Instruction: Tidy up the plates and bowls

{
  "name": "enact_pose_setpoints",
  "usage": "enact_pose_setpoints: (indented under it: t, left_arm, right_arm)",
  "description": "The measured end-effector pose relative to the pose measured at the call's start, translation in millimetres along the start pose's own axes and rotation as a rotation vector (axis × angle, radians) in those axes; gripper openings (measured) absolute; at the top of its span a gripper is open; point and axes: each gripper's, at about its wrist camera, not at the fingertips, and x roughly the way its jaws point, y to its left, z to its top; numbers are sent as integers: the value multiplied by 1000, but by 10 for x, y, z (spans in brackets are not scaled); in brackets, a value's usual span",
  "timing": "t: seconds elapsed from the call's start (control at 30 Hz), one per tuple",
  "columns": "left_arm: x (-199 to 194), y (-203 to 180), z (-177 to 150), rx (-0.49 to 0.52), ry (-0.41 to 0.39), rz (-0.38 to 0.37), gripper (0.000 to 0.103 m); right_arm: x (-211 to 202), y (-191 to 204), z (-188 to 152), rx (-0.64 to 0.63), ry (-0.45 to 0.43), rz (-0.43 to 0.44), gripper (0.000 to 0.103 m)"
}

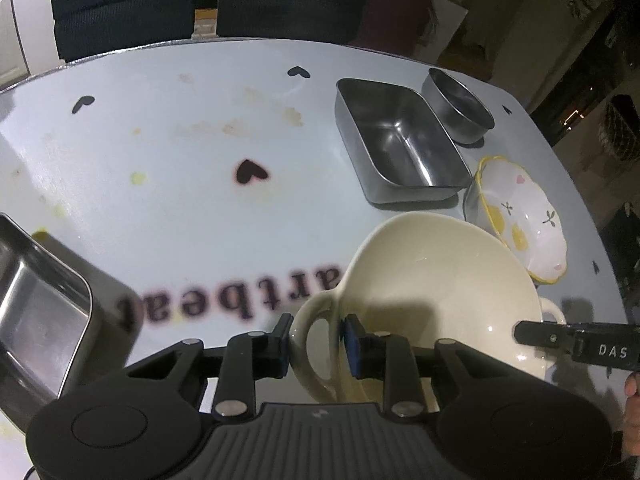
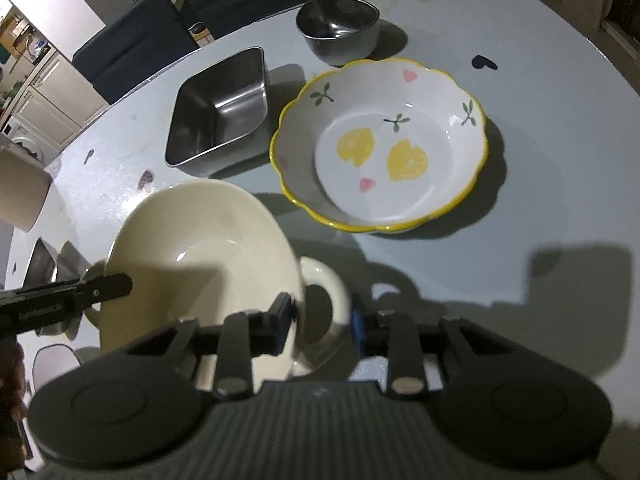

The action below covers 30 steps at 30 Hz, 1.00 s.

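Left hand-held gripper (image 1: 316, 338): narrowed on cream bowl's (image 1: 440, 280) left handle. Right hand-held gripper (image 2: 322, 318): astride the right handle, contact unclear. Beyond on bench (image 1: 180, 140): flowered dish (image 2: 380, 148), steel tray (image 2: 220, 116), steel bowl (image 2: 338, 30), unstacked; sorting barely begun.

Dim indoor light, hard shadows across the table (image 2: 560, 160), glare on steel, fisheye-bent edges, soft blur throughout
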Motion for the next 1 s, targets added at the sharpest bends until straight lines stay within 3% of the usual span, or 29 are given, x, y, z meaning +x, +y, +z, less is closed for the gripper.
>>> enact_pose_setpoints:
  t: [0.43,1.0]
  left_arm:
    - [-15,-66,-71,44,-44,29,30]
    - [-192,-155,-150,15,-116,28,29]
  right_arm:
    - [-11,60,-8,-55,-12,-22,36]
    - [-155,1,-74,-30,-58,-9,35]
